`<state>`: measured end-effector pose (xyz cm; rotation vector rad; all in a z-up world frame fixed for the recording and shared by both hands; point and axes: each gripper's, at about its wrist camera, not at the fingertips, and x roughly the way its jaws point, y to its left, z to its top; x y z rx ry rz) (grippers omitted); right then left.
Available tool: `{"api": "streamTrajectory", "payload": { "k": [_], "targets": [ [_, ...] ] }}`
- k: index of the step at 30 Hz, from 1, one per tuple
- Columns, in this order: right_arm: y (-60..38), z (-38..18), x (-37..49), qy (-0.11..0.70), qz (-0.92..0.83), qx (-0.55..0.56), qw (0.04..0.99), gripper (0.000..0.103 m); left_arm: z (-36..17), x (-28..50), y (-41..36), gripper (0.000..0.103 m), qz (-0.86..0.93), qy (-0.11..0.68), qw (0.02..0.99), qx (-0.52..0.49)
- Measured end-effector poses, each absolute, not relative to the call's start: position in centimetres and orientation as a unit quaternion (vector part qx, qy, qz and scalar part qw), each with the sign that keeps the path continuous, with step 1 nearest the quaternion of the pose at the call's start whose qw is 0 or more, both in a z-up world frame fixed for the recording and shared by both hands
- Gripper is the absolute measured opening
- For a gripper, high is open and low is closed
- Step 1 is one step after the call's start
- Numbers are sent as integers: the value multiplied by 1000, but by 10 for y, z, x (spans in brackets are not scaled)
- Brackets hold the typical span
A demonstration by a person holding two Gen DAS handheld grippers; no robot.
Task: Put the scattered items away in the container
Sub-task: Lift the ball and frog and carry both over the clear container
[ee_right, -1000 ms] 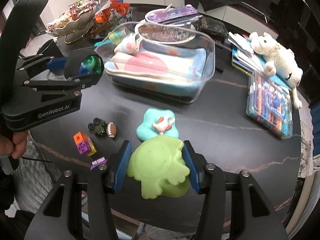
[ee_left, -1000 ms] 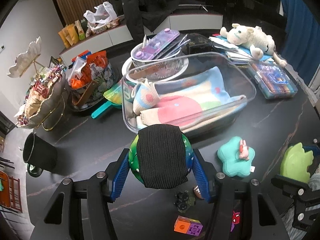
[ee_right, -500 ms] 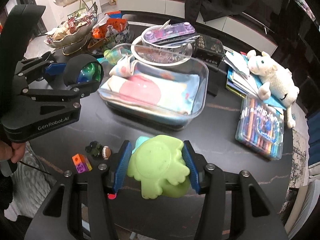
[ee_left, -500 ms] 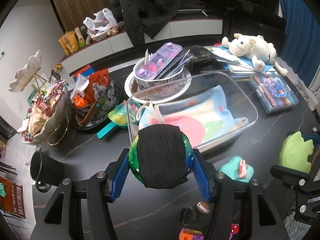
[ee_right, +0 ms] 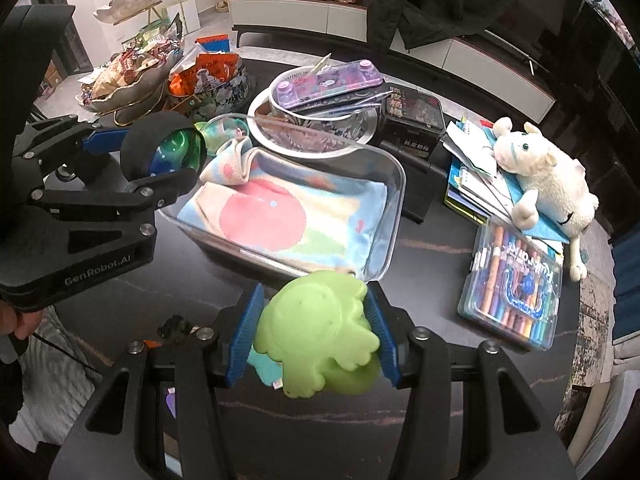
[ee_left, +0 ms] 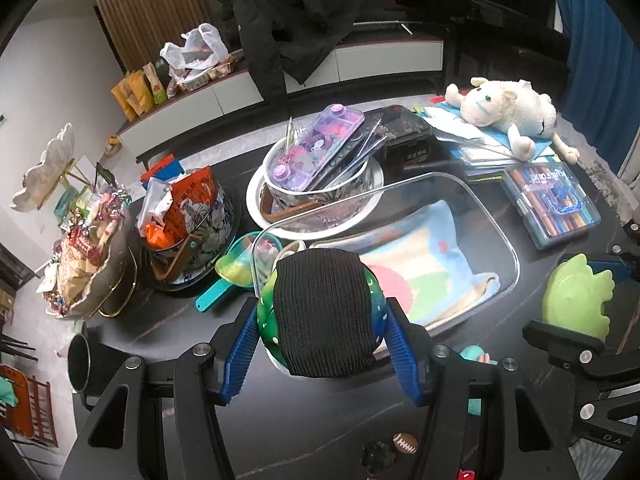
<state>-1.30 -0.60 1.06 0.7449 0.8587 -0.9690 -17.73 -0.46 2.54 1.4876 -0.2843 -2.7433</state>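
Note:
My left gripper (ee_left: 322, 322) is shut on a green-and-blue ball with a black knit band (ee_left: 324, 312), held above the near left end of the clear plastic container (ee_left: 496, 216). That ball (ee_right: 172, 152) also shows in the right wrist view, at the container's left corner. A folded pastel blanket (ee_right: 288, 220) lies inside the container (ee_right: 394, 172). My right gripper (ee_right: 316, 334) is shut on a light green toy mould (ee_right: 320, 336), just in front of the container's near rim. A teal toy (ee_left: 474, 354), a tiny football (ee_left: 405, 443) and a dark toy car (ee_left: 378, 456) lie on the black table.
Behind the container stands a white bowl (ee_left: 256, 200) holding a tin with a purple game console (ee_left: 316, 148). A snack basket (ee_left: 188, 216) and a sweets dish (ee_left: 88, 264) are at left, a black mug (ee_left: 80, 364) near the edge. A crayon box (ee_right: 516, 284) and plush lamb (ee_right: 540, 172) sit right.
Both grippers have risen and moved forward toward the container with their toys still held. The small toys on the table have slid down and out of the frames.

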Motion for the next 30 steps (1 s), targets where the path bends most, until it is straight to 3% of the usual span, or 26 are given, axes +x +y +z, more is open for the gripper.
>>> {"api": "streamTrajectory", "payload": {
  "k": [30],
  "targets": [
    [-84,-18,7,408,-424,355,726,49,-1,-238,-17,56,-857,-94,2,507]
  ]
}}
